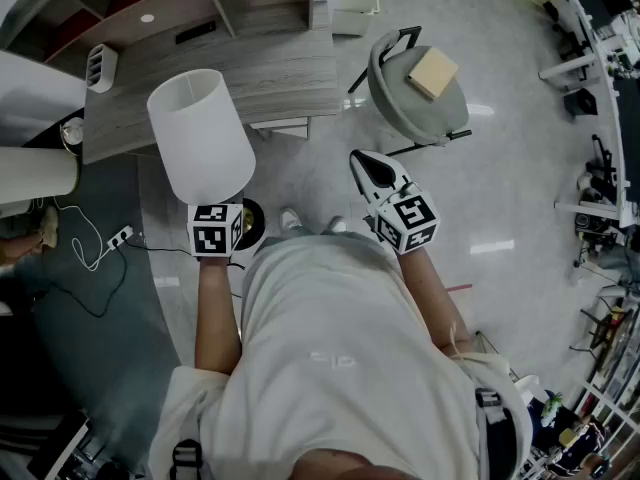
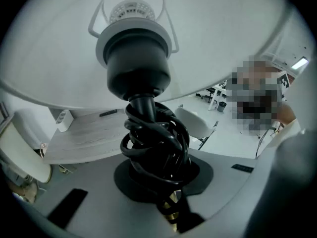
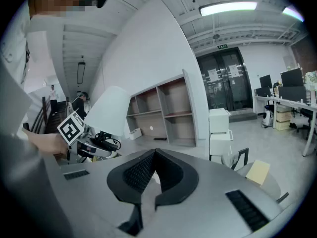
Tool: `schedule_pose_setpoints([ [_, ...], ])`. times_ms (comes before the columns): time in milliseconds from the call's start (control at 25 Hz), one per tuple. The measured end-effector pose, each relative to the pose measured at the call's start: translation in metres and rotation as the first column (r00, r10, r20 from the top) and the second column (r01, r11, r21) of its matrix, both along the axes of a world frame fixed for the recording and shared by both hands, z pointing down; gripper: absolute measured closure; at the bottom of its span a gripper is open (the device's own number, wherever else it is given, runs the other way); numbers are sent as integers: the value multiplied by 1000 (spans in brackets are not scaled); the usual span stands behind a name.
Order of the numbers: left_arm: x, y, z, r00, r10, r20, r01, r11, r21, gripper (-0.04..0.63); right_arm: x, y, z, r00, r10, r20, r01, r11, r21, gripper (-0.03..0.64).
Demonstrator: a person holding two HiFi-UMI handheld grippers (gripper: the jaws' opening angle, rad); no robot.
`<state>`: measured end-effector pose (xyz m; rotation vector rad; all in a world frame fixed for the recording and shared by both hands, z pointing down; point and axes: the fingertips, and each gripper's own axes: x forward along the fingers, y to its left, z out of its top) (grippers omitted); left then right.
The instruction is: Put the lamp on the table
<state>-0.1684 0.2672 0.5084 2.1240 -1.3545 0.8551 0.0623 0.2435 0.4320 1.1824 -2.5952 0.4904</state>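
Note:
The lamp (image 1: pixel 200 133) has a white drum shade and a black cord coiled round its stem (image 2: pixel 153 138). My left gripper (image 1: pixel 222 208) holds it upright above the floor, in front of the wooden table (image 1: pixel 270 78). Its jaws are mostly hidden under the shade. In the left gripper view my left gripper (image 2: pixel 157 180) is shut on the cord-wrapped stem below the black socket (image 2: pixel 138 68). The lamp's round base (image 1: pixel 250 223) shows beside the marker cube. My right gripper (image 1: pixel 362 160) hangs to the right, shut and empty (image 3: pixel 153 153). The lamp (image 3: pixel 111 113) shows at the left of the right gripper view.
A grey chair (image 1: pixel 400 108) with a tan pad (image 1: pixel 433 72) stands right of the table. A white ribbed object (image 1: pixel 100 66) lies on the table's left end. Another pale shade (image 1: pixel 35 173), a power strip (image 1: pixel 118 236) and a cable are on the dark rug (image 1: pixel 60 308) at left.

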Motion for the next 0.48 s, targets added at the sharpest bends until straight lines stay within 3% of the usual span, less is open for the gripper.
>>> schedule_pose_setpoints([
  [480, -31, -21, 9, 999, 45, -7, -45, 999, -21, 523, -33, -22, -7, 999, 30, -11, -30, 999, 14, 588],
])
